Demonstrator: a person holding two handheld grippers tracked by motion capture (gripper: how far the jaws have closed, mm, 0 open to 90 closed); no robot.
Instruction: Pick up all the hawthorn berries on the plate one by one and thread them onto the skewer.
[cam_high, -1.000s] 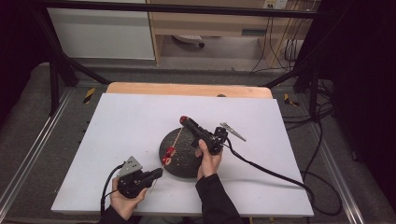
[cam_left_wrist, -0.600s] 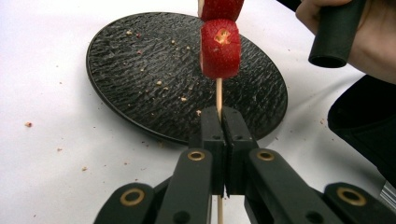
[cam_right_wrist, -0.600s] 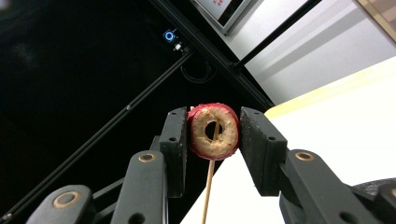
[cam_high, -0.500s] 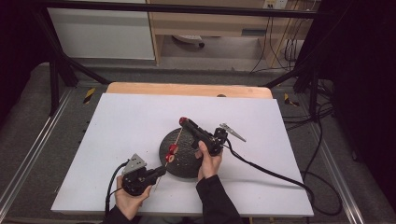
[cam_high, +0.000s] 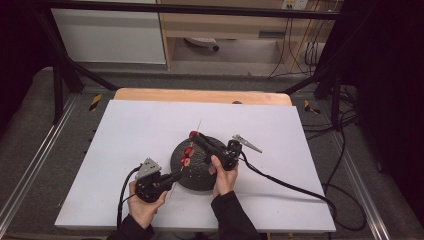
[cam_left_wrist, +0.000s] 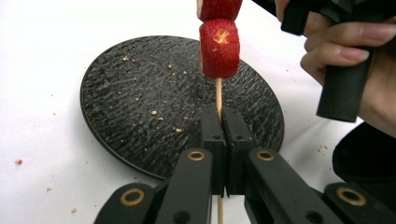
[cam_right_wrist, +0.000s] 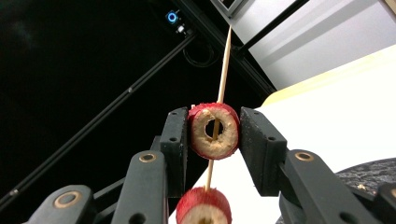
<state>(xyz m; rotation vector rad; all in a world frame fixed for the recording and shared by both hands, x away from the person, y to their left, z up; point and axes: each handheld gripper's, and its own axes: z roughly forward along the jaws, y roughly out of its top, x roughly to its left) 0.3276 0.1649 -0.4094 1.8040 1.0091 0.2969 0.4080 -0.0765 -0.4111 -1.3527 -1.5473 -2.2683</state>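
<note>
This is looking like a lab or recording room set up for filming handwork, not a home or kitchen. A black metal frame (cam_high: 65, 75) is standing around the surface (cam_high: 130, 135), which is wearing a plain white sheet over a wooden top (cam_high: 200, 95). Grey padded matting (cam_high: 30, 130) is lying on the floor on both sides, with yellow-and-black hazard tape (cam_high: 95, 101) marking the frame's feet. Loose black cables (cam_high: 320, 55) are hanging and trailing at the right, a wall socket (cam_high: 295, 4) is sitting above them, and a chair's castor base (cam_high: 200, 42) is showing under a desk behind
</note>
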